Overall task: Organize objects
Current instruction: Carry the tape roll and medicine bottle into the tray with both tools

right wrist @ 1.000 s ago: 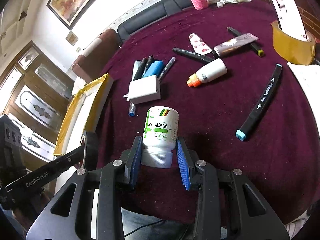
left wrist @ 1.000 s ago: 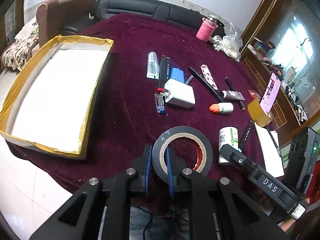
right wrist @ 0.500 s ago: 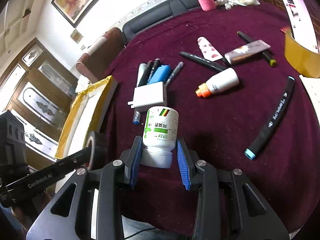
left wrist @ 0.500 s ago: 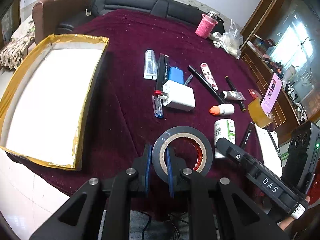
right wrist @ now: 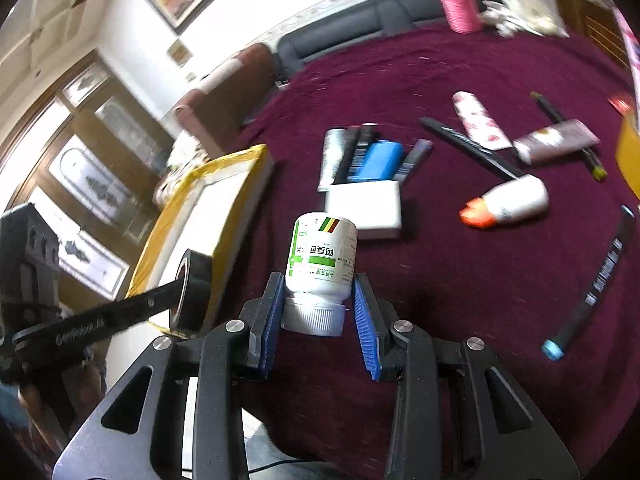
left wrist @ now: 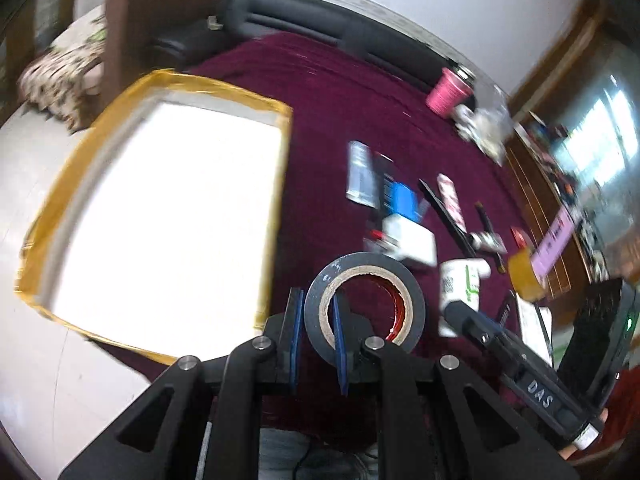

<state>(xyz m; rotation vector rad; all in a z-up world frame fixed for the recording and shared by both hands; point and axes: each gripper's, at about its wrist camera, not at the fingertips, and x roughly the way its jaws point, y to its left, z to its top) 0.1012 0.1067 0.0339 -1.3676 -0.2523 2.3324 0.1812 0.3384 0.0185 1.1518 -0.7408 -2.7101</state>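
1. Left wrist view: my left tongs (left wrist: 316, 330) are nearly closed, the two blue pads pinching the wall of a roll of black electrical tape (left wrist: 364, 304); one pad sits outside the roll, the other inside its cardboard core. The roll stands on edge, lifted clear of the maroon counter (left wrist: 328, 120), and the tongs point steeply downward.
2. To the left lies the shallow white box (left wrist: 160, 216) with yellow-taped rim, at the counter's edge, its floor bare. The tape roll hangs just right of the box's near corner.
3. At the right of this view my right tongs (left wrist: 460, 312) reach in carrying the white medicine bottle (left wrist: 460, 284). Past them the counter holds a white charger block (left wrist: 412, 240), a blue item (left wrist: 402, 200), pens and tubes, all blurred.
4. Right wrist view: my right tongs (right wrist: 318, 316) are about half open, with the pads pressed on the ribbed white cap of the medicine bottle (right wrist: 322, 258). The bottle is held cap toward me, base pointing away, above the counter (right wrist: 440, 280), and the tongs slant downward.
5. At the left my left tongs (right wrist: 182, 292) hold the tape roll (right wrist: 192, 292) just in front of the box (right wrist: 208, 208).
6. Beyond the bottle lie the charger block (right wrist: 364, 208), an orange-capped white bottle (right wrist: 508, 204), a black marker with a blue tip (right wrist: 592, 288) and a pink cup (right wrist: 458, 6) at the far edge.
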